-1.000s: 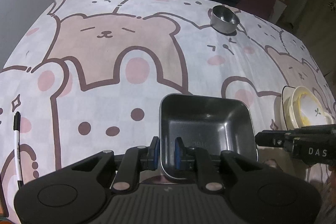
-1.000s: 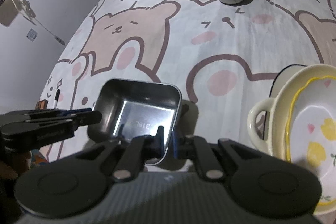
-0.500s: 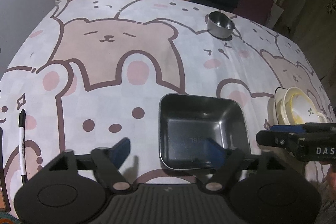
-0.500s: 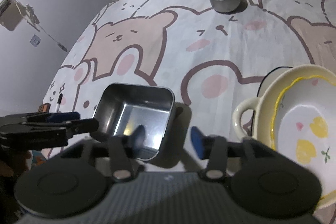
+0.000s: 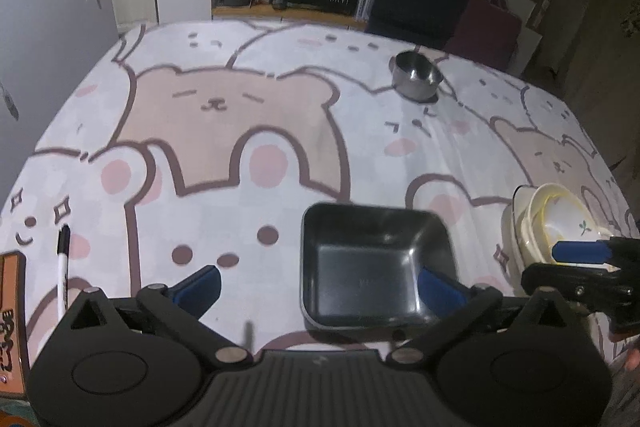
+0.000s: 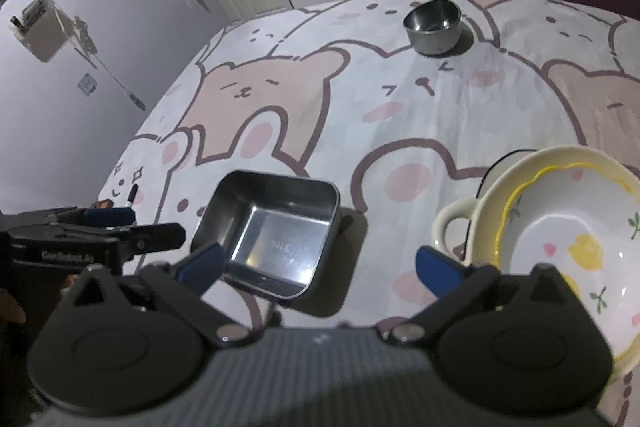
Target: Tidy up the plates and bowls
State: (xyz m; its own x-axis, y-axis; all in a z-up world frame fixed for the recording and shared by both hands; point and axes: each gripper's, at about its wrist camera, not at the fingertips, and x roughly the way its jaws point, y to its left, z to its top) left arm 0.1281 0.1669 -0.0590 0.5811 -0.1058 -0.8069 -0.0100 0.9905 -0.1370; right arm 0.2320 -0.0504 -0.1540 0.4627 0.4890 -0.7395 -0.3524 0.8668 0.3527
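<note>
- The left hand-held gripper (image 5: 318,287) has its jaws opening to their widest. The square metal tray (image 5: 376,271) lies partly between the blue pads, yet neither pad presses on it, so nothing is gripped.
- The right hand-held gripper (image 6: 318,267) is opening wide as well. The same tray sits just ahead of its left pad, not clamped, and rests flat on the bear-print cloth of the counter (image 6: 400,99).
- Both sets of jaws being free of a tray that sits level suggests it has been set down here on purpose, as a spot of its own in the tidy-up.
- Just to the right of the right hand-held gripper stands the stack of cream and yellow bowls (image 6: 560,227), nested one inside another. Nesting them saves room and keeps like with like.
- Far ahead of both grippers, well apart from the rest, sits the round steel bowl (image 5: 416,77). It looks not yet gathered and is probably the next thing to fetch.
- A pen (image 5: 63,267) lies off to the left of the left hand-held gripper, no part of the job.
</note>
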